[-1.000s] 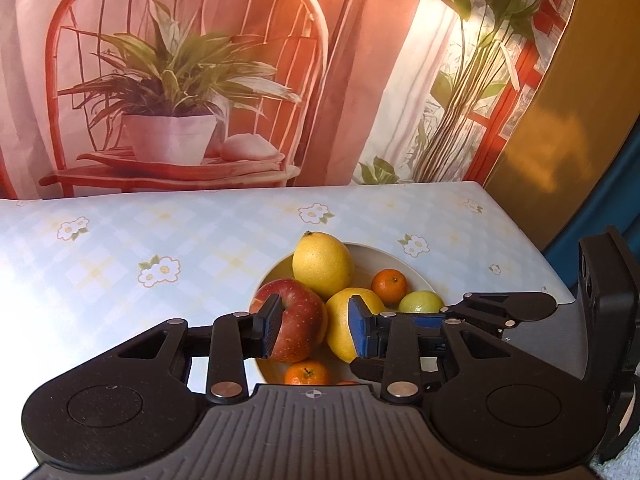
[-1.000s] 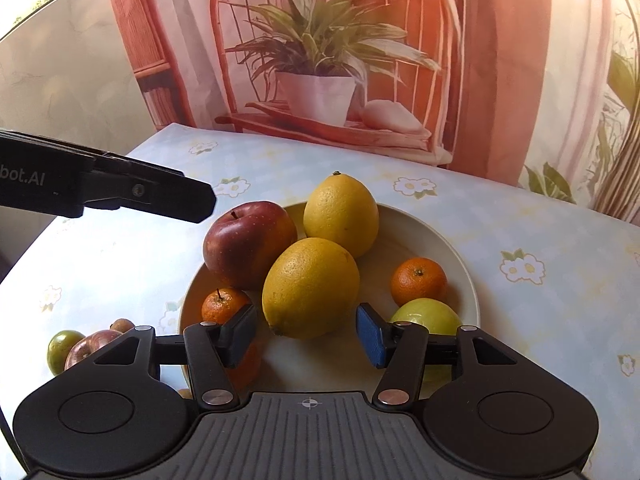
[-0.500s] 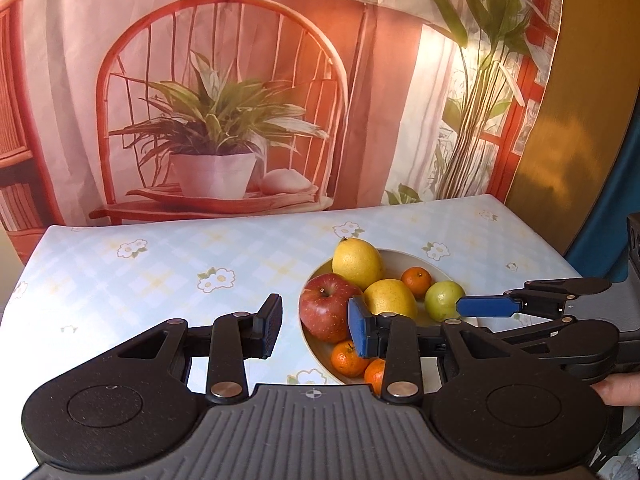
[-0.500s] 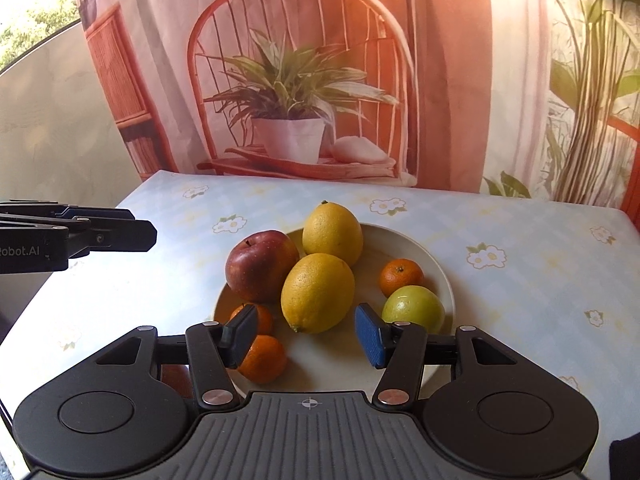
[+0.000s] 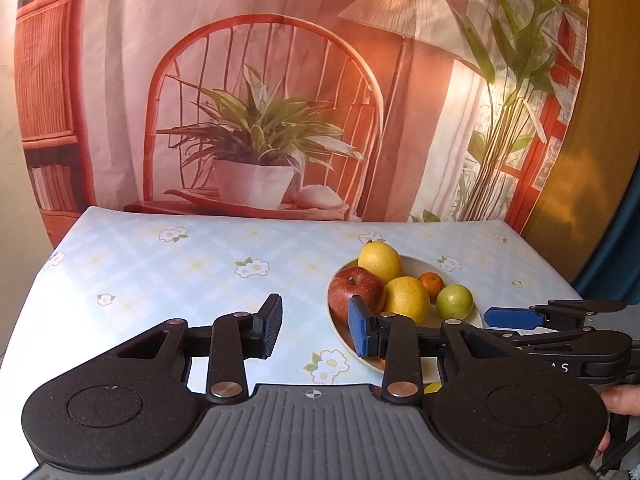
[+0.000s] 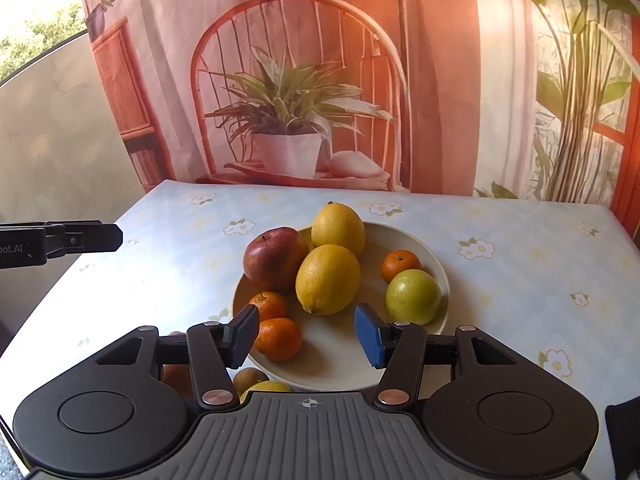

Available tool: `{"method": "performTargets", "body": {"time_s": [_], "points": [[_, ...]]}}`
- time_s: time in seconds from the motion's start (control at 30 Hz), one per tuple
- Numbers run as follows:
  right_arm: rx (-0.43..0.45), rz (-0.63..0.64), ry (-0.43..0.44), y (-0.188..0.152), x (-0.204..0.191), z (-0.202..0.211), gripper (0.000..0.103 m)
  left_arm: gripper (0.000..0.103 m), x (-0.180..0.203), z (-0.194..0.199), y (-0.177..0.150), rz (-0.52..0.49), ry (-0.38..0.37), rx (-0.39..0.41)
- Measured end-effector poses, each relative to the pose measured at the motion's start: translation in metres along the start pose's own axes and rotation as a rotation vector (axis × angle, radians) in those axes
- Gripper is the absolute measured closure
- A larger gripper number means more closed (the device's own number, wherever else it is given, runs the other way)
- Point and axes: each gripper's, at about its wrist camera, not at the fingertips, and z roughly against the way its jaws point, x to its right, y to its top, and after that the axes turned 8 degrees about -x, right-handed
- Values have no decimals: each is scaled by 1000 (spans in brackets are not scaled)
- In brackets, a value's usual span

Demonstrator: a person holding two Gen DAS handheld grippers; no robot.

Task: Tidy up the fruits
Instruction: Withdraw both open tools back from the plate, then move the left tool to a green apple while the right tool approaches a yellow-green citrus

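Left wrist view: we find the left claw (image 5: 314,330) spread, holding nothing, above the table (image 5: 168,276); the bowl (image 5: 456,278) of fruit sits near the right edge.

Right wrist view: the right claw (image 6: 306,336) is spread, empty, over the bowl's (image 6: 434,256) near rim; the apple (image 6: 275,258) touches a lemon (image 6: 328,279).

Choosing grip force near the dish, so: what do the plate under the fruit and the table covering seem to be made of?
The plate looks like glazed ceramic or possibly melamine: cream, smooth, with a soft sheen and a firm raised rim. The table covering looks like a wipeable vinyl or oilcloth sheet: printed pale-blue check with daisies, lying flat with a faint gloss. Neither can be confirmed by sight alone.
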Motion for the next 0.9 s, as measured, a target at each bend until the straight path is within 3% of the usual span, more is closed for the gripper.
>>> {"method": "performTargets", "body": {"time_s": [0.47, 0.9], "points": [[-4, 6, 2, -31, -9, 18, 52, 66, -21, 18, -28, 57, 52, -12], [-74, 77, 27, -48, -34, 6, 53, 66, -29, 19, -50, 72, 34, -72]]}}
